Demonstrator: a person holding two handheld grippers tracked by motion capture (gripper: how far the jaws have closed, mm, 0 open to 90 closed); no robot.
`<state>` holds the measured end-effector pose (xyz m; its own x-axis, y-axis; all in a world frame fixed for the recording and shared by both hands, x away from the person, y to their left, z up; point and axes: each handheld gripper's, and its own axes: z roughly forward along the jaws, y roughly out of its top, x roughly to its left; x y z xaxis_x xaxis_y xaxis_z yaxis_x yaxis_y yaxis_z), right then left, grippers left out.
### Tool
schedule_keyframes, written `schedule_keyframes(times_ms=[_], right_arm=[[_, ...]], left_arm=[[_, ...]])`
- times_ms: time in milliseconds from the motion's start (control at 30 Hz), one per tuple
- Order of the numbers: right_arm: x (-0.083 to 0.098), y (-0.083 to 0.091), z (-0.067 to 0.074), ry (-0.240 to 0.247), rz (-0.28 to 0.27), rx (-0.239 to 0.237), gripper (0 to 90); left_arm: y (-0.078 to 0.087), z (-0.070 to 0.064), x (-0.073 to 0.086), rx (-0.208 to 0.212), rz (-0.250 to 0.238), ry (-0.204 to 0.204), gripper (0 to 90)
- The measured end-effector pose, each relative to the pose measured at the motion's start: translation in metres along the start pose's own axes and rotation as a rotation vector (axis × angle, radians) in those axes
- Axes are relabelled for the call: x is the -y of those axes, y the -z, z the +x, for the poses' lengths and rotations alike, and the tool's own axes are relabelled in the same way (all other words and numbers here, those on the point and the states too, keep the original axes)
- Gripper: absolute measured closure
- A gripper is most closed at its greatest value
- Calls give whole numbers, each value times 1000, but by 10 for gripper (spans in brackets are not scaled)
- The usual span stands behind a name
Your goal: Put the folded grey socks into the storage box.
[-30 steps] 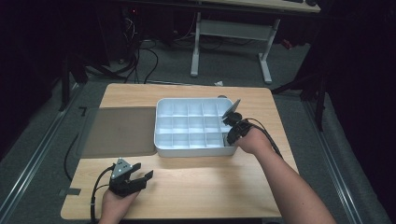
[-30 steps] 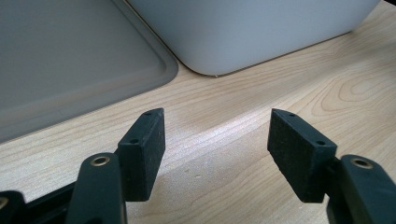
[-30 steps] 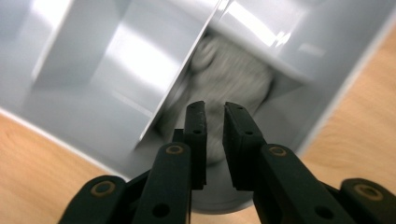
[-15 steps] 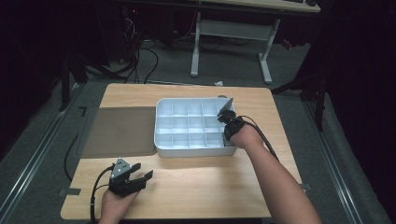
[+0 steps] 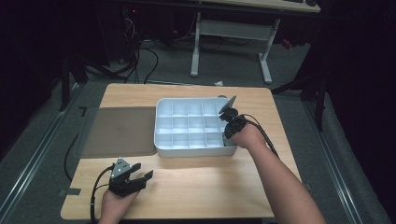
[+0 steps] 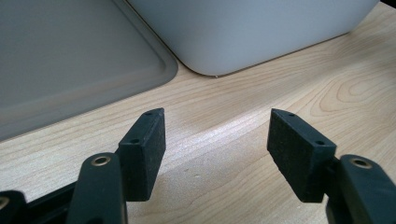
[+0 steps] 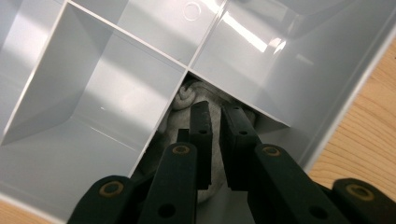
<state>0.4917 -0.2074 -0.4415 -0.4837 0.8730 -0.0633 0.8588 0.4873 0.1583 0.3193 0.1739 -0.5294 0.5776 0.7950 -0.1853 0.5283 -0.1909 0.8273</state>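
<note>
Reopening slightly after a squeeze, your right gripper (image 7: pixel 217 121) stands narrow over the sock (image 7: pixel 187 100) in the tray's (image 5: pixel 191 150) near-right cell, suggesting release; your left gripper (image 6: pixel 215 140) rests wide before the tray.

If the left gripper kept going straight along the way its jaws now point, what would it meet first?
Most likely the white compartment box, at its rounded near corner. The left gripper stands open over bare table, and the grey mat lies just to one side; depth is hard to judge.
</note>
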Motion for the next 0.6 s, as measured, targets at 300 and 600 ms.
schedule_keyframes(times_ms=[300,600], right_arm=[[4,12,-4,-22,-48,-35,804],[23,24,3,-20,-157,-64,714]], left_arm=[[1,0,0,-1,-4,-2,377],[1,-3,0,6,3,-13,376]])
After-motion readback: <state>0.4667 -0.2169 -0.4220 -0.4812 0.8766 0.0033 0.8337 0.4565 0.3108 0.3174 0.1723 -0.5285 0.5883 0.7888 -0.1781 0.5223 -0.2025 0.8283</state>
